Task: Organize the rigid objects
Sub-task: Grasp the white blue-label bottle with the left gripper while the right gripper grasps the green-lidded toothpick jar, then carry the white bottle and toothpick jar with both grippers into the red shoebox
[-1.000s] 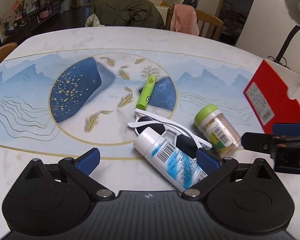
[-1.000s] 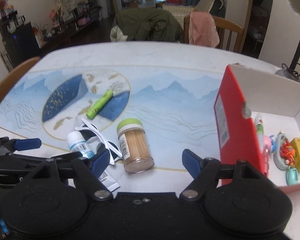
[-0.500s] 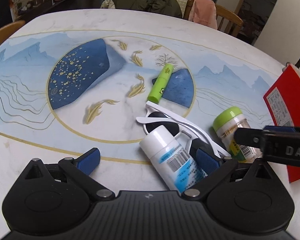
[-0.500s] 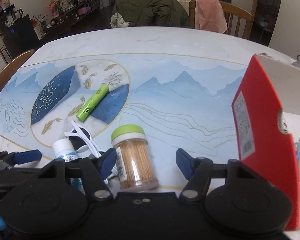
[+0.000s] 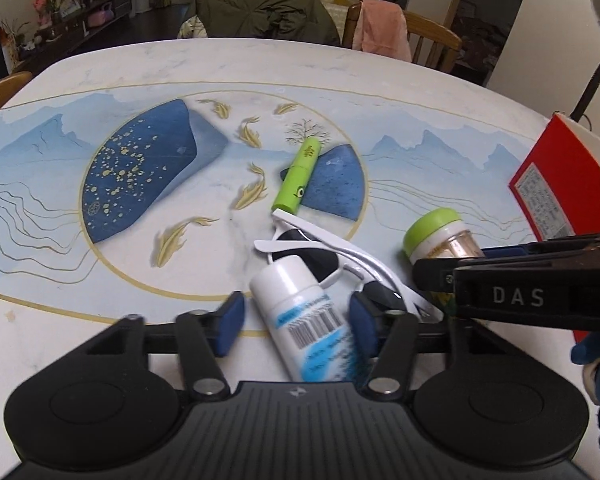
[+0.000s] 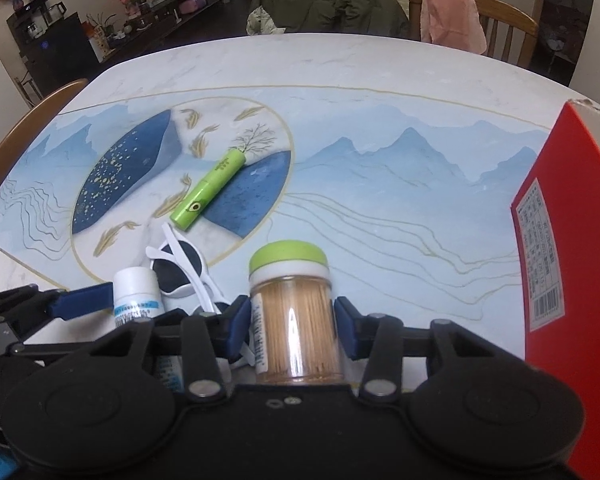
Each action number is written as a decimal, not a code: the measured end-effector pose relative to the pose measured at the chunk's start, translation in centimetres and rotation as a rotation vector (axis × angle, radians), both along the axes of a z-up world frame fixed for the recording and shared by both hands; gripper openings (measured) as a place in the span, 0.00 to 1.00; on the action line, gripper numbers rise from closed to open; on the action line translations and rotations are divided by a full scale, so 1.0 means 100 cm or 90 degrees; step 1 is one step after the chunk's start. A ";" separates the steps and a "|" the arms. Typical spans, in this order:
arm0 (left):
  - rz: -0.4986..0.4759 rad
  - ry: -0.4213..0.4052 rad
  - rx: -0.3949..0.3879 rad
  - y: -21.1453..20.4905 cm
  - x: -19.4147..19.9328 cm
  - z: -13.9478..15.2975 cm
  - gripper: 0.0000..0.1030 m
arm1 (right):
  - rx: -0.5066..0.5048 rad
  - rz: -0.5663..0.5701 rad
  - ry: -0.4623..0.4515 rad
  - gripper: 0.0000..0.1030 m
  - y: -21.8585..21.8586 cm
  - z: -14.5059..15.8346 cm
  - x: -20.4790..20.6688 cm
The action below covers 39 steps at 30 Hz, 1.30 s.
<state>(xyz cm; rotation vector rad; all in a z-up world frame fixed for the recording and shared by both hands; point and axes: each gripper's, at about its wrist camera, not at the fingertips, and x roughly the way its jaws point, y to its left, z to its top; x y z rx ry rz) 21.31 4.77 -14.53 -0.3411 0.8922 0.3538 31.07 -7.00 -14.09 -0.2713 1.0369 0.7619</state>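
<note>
Left wrist view: the left gripper (image 5: 296, 320), wide a second ago, is closing around the white tube (image 5: 300, 312) at six o'clock; its right pad seems to touch, the left stands apart. Right wrist view shows what is half hidden there: the right gripper (image 6: 288, 324) has dropped and is closing on the toothpick jar (image 6: 292, 312), apparently touching. Both pickups look imminent, bound for the red box (image 6: 560, 240) at three o'clock.
</note>
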 end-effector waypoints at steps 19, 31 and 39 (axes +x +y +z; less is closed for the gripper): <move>-0.017 0.007 -0.093 0.001 -0.030 0.009 0.35 | 0.022 -0.022 -0.019 0.41 -0.045 0.030 -0.037; -0.047 -0.026 -0.084 -0.031 -0.040 0.054 0.34 | 0.063 -0.035 -0.051 0.41 -0.094 0.080 -0.059; -0.095 -0.071 -0.060 -0.066 -0.026 0.095 0.34 | 0.090 -0.062 -0.090 0.41 -0.135 0.108 -0.049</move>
